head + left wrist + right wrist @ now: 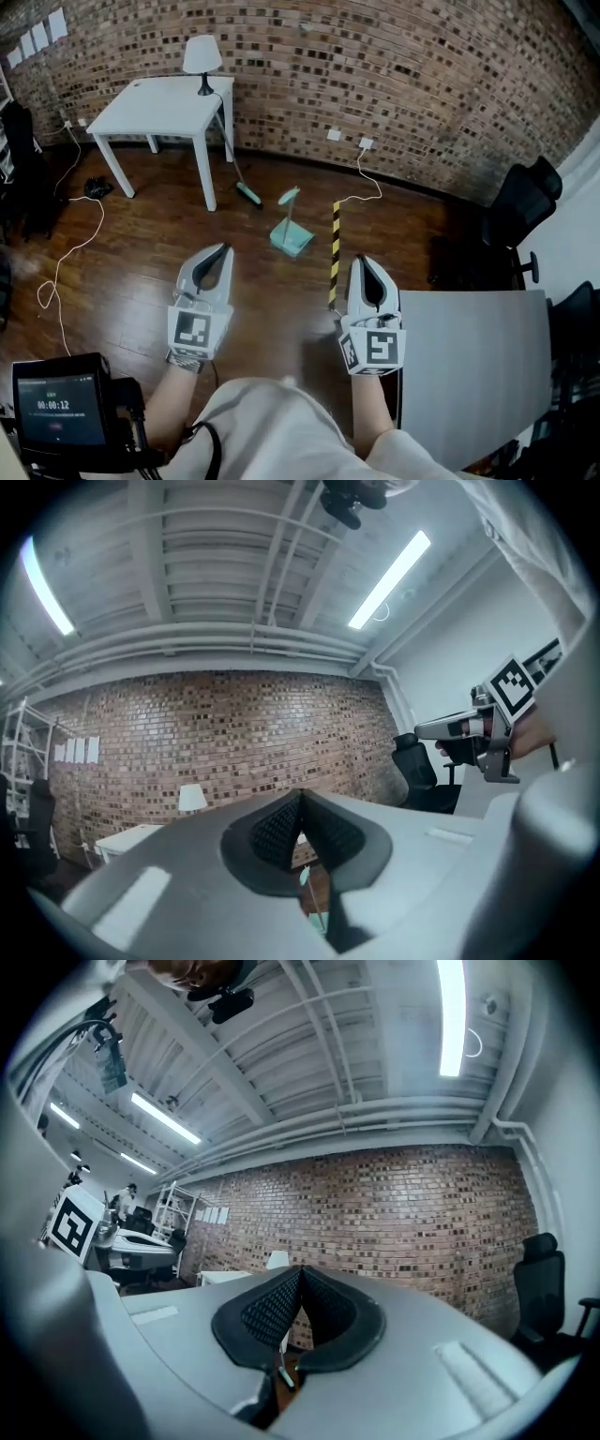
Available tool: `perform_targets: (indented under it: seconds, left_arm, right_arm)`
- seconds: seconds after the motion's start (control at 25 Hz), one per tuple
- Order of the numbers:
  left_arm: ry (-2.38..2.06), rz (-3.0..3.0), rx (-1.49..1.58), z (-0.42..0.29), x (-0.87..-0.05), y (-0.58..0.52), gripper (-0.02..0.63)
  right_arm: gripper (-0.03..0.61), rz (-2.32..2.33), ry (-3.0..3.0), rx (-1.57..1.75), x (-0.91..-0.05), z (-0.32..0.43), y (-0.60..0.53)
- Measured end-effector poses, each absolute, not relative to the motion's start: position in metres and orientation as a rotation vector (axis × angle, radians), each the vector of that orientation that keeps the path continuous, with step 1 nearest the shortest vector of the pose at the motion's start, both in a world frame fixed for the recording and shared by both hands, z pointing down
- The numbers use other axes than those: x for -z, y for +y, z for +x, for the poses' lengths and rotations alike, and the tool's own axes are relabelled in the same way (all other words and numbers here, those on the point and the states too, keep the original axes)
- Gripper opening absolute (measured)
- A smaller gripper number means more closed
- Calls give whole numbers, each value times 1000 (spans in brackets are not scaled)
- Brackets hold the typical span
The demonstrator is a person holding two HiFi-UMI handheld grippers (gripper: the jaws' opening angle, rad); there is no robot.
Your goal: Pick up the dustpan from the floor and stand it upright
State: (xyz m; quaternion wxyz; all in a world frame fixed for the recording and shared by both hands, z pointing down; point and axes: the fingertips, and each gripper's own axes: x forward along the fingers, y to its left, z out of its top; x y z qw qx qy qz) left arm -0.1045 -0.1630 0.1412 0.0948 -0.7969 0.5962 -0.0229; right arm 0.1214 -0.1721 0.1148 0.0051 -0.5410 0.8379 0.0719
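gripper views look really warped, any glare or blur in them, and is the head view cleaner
Left gripper view: fisheye with a dark round border, ceiling strip light blown out white. Right gripper view: same round border, overhead light glaring, beams bent. Head view: brick wall bows in a curve, corners darken, but the dustpan reads clearly.

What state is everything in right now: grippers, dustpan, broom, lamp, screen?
left gripper: jaws shut, empty.
right gripper: jaws shut, empty.
dustpan: standing on the floor, handle up, clear of both grippers.
broom: head on the floor, stick leaning at the table.
lamp: upright on the table; lit or not, cannot tell.
screen: on, showing a timer.
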Motion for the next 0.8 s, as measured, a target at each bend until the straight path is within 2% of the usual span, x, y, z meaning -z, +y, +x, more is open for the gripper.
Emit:
perform_targets:
  seconds: [0.24, 0.8]
  left_arm:
    - [1793, -2351, 39, -116, -145, -145, 1]
    - [1789, -2420, 54, -128, -156, -78, 0]
  right_arm:
    - [12, -1640, 2666, -317, -108, 112, -156]
    - [14, -1742, 2636, -182, -119, 121, -75]
